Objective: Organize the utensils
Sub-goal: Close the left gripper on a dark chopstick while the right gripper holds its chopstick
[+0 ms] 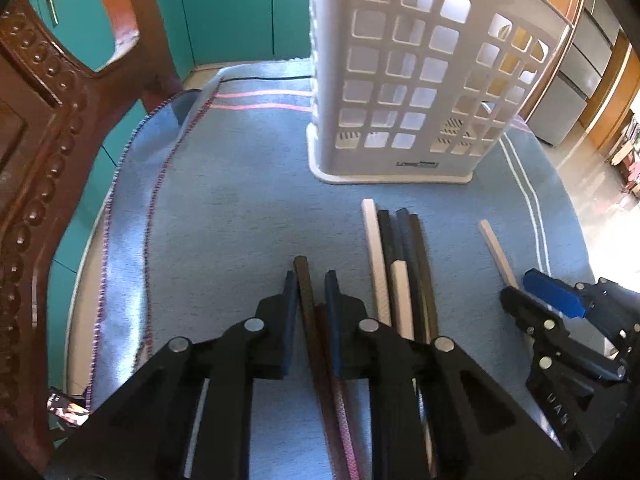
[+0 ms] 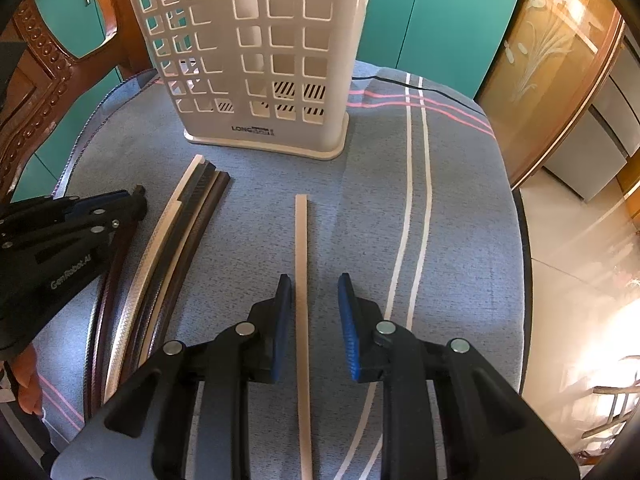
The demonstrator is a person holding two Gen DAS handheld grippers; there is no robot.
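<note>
Several chopsticks lie on a blue cloth before a white perforated utensil basket (image 1: 404,80), which also shows in the right wrist view (image 2: 260,48). My left gripper (image 1: 313,280) is open, its blue pads on either side of a dark brown chopstick (image 1: 305,296) with a reddish one beside it. A bundle of white and black chopsticks (image 1: 400,264) lies just right of it. My right gripper (image 2: 314,284) is open, straddling a single cream chopstick (image 2: 302,264). The same bundle (image 2: 176,232) lies to its left, and the left gripper (image 2: 138,200) shows there too.
The blue striped cloth (image 2: 440,200) covers a round table. A carved wooden chair (image 1: 44,128) stands at the left edge. Teal cabinets (image 2: 432,20) are behind. A black cable (image 1: 260,79) runs behind the basket.
</note>
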